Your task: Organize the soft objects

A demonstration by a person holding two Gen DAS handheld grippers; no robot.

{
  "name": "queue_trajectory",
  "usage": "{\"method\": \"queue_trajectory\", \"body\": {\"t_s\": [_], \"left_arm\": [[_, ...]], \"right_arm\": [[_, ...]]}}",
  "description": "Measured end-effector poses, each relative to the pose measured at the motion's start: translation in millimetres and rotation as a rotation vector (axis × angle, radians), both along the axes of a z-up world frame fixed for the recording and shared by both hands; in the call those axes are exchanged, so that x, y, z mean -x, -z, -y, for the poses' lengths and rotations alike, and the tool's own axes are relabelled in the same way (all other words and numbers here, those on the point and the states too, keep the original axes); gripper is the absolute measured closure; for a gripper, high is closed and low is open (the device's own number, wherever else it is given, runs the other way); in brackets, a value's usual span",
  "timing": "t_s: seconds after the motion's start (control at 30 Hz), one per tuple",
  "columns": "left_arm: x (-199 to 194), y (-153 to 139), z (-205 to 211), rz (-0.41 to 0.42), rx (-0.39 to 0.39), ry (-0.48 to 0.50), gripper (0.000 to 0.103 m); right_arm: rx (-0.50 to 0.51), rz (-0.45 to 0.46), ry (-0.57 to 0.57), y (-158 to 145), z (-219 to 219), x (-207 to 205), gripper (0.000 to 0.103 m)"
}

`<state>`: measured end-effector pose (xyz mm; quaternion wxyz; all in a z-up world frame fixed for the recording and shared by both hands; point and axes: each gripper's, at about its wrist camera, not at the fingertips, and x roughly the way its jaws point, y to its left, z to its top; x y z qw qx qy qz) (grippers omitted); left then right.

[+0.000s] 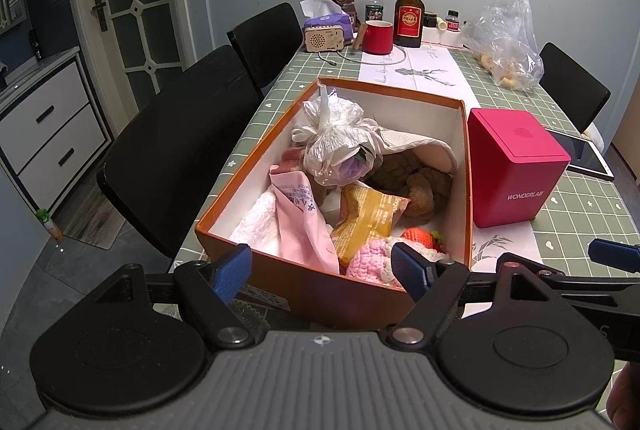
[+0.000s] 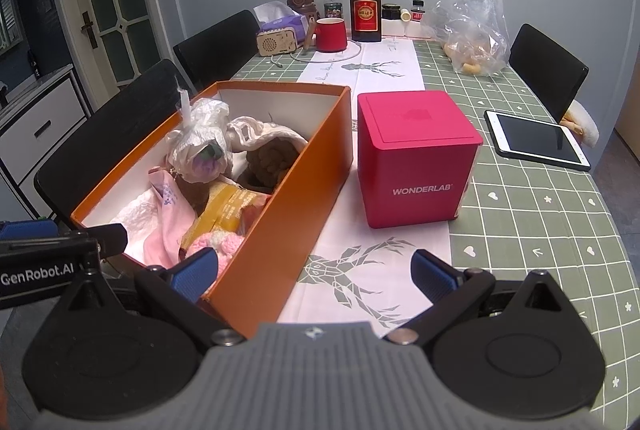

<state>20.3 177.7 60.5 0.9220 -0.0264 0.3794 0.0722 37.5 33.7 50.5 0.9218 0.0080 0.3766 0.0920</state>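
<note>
An orange box stands on the green checked table, filled with soft things: a knotted white plastic bag, a brown knitted plush, a pink cloth, a yellow packet, a pink crochet piece and a red crochet strawberry. My left gripper hovers open at the box's near end, nothing gripped. My right gripper is open too, beside the orange box; its left finger overlaps the near corner and its right finger is over the white runner.
A magenta WONDERLAB box stands right of the orange box. A tablet lies near the right table edge. At the far end are a red mug, a brown bottle and a clear plastic bag. Black chairs line the left side.
</note>
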Motion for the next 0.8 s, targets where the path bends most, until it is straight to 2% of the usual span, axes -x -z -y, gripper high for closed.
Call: {"method": "queue_trajectory", "body": {"t_s": [0.67,0.8], "left_arm": [[-0.3,1.6,12.4,0.0,-0.021,0.008,0.011],[4.1,-0.9,14.9,0.037,-0.027,0.015,0.01]], "right_arm": [[0.003,-0.01,0.003,2.7,2.1,0.6,0.003],[-0.011,0.003,0.002,0.4,4.6,3.9,0.003]]}}
